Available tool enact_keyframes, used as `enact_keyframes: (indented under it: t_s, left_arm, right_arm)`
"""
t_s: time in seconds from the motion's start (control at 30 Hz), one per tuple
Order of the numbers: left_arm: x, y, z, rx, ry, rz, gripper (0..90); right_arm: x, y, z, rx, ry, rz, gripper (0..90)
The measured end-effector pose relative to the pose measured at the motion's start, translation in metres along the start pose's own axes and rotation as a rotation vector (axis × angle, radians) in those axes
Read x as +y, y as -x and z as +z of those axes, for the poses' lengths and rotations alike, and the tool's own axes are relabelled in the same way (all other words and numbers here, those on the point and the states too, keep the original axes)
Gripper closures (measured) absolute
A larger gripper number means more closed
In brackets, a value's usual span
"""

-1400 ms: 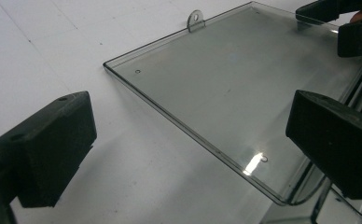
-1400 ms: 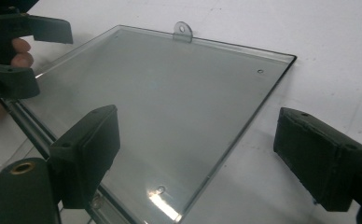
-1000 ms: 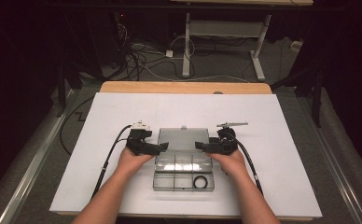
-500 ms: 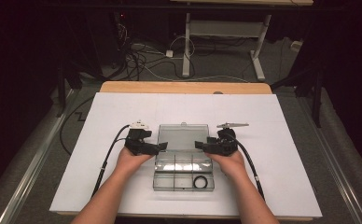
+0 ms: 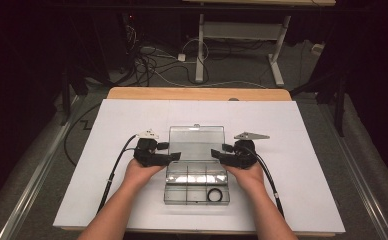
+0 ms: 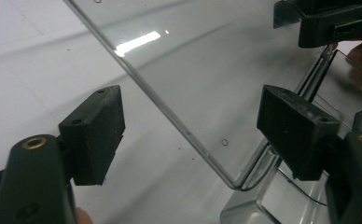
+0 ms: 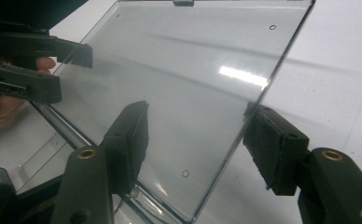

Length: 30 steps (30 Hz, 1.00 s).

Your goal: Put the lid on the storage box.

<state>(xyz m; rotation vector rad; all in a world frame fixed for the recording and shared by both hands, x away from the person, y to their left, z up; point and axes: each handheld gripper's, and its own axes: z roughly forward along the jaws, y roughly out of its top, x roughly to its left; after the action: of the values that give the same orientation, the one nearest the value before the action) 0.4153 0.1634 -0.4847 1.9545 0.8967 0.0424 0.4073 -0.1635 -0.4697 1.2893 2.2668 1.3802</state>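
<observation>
- Clear plastic box [image 5: 197, 187] sits at the near middle of the white surface [image 5: 307, 150], its lid [image 5: 197, 141] swung open and lying back.
- Left tongs [image 5: 174, 156] released, jaws spread astride the lid's left edge, not touching it.
- Right tongs [image 5: 217, 154] released, straddling the lid's right edge.
- Black ring [image 5: 214, 195] lies in the front right compartment.
- Bare surface on all sides.

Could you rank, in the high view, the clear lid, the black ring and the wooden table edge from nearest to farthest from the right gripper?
From the right gripper:
1. Clear lid, just beside its jaws.
2. Black ring, in the box's near compartment.
3. Wooden table edge, far side.
</observation>
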Motion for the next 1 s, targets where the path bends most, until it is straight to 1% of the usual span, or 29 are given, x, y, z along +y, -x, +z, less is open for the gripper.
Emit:
enact_keyframes:
  t_s: [0.17, 0.23, 0.33, 0.5, 0.57, 0.7, 0.77, 0.87, 0.9, 1.0]
  left_arm:
    - [0.001, 0.004, 0.0, -0.002, 0.012, 0.021, 30.8]
    - [0.001, 0.004, -0.001, 0.006, 0.017, 0.029, 32.1]
    - [0.001, 0.004, -0.002, 0.009, 0.021, 0.037, 34.3]
    - [0.002, 0.005, -0.006, 0.018, 0.031, 0.059, 39.6]
    - [0.002, 0.006, -0.008, 0.024, 0.036, 0.068, 42.4]
    - [0.003, 0.008, -0.012, 0.038, 0.049, 0.088, 47.3]
    - [0.003, 0.009, -0.014, 0.043, 0.056, 0.094, 48.6]
    - [0.002, 0.01, -0.015, 0.046, 0.067, 0.095, 50.4]
    - [0.002, 0.009, -0.015, 0.047, 0.071, 0.095, 51.2]
    - [0.001, 0.011, -0.017, 0.052, 0.082, 0.103, 53.2]
  right_arm:
    - [0.001, 0.0, -0.003, -0.012, 0.015, -0.019, 45.9]
    - [0.001, 0.0, -0.004, -0.017, 0.017, -0.029, 47.0]
    - [0.002, 0.0, -0.006, -0.021, 0.021, -0.03, 49.3]
    - [0.002, -0.001, -0.01, -0.029, 0.033, -0.046, 53.4]
    - [0.002, -0.001, -0.012, -0.036, 0.037, -0.064, 55.8]
    - [0.002, -0.002, -0.02, -0.057, 0.048, -0.093, 62.2]
    - [0.0, -0.002, -0.026, -0.064, 0.052, -0.102, 63.7]
    - [-0.002, -0.002, -0.034, -0.06, 0.071, -0.103, 67.8]
    - [-0.003, -0.002, -0.036, -0.061, 0.076, -0.113, 69.0]
    - [-0.006, -0.004, -0.042, -0.067, 0.083, -0.12, 73.8]
